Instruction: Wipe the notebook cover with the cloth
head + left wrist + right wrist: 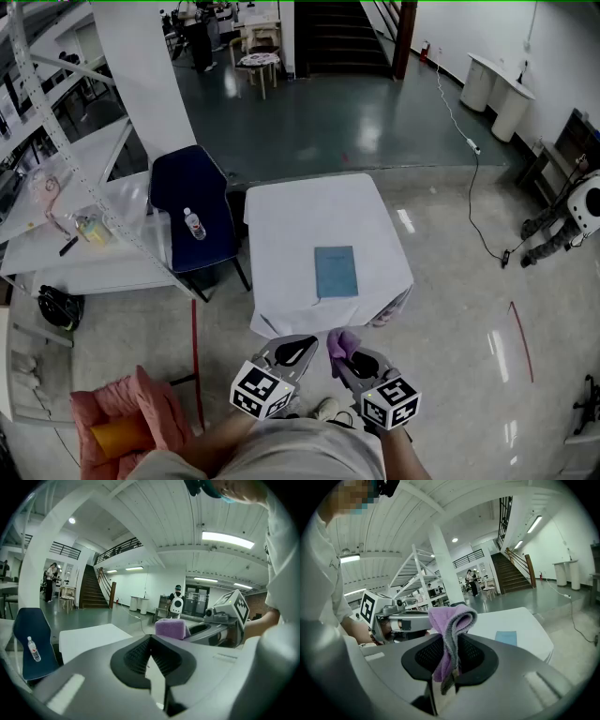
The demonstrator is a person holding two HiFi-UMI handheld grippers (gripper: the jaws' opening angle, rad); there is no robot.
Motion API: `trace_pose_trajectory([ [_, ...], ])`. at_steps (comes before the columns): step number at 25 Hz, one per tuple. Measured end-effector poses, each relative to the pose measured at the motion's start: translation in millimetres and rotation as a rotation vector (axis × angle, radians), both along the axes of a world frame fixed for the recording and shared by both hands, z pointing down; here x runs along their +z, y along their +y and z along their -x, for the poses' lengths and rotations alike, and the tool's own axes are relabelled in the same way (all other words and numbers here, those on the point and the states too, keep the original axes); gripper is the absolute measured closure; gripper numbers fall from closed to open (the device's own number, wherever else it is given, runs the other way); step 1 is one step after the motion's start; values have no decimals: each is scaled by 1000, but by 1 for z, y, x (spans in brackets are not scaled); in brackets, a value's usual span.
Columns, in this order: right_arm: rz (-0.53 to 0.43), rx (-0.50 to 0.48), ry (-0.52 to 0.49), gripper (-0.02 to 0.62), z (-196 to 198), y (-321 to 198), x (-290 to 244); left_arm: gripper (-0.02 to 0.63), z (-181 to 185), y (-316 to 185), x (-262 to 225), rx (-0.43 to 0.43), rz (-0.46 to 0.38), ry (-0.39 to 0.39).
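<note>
At 6 o'clock, left side: left gripper (298,352), jaws pressed together, nothing held.
Just beside it, right side: right gripper (343,356), jaws clamped on purple cloth (340,341).
Notebook (336,272): blue, laid flat on white table (281,216), at 12 o'clock from the cloth, well apart; long axis runs 12 to 6.
Nearer gripper: right, as judged.
Writing: none can be read on the notebook.

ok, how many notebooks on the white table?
1. The blue notebook lies flat on the white table, right of centre toward the near edge. The whole tabletop shows, so none is hidden.
</note>
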State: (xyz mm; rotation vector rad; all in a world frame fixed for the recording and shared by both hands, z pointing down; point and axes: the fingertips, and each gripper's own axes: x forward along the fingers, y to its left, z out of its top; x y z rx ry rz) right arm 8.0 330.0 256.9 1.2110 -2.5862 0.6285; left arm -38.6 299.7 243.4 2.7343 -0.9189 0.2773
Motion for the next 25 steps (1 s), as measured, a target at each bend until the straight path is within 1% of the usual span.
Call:
trace_pose_trajectory([
  [15,-8,21,1,491,14,-10,-1,607,14,-10,-2,15,-10,3],
  [25,-7,37,-8,491,37,-16,2,607,38,-14,3,38,0,8],
])
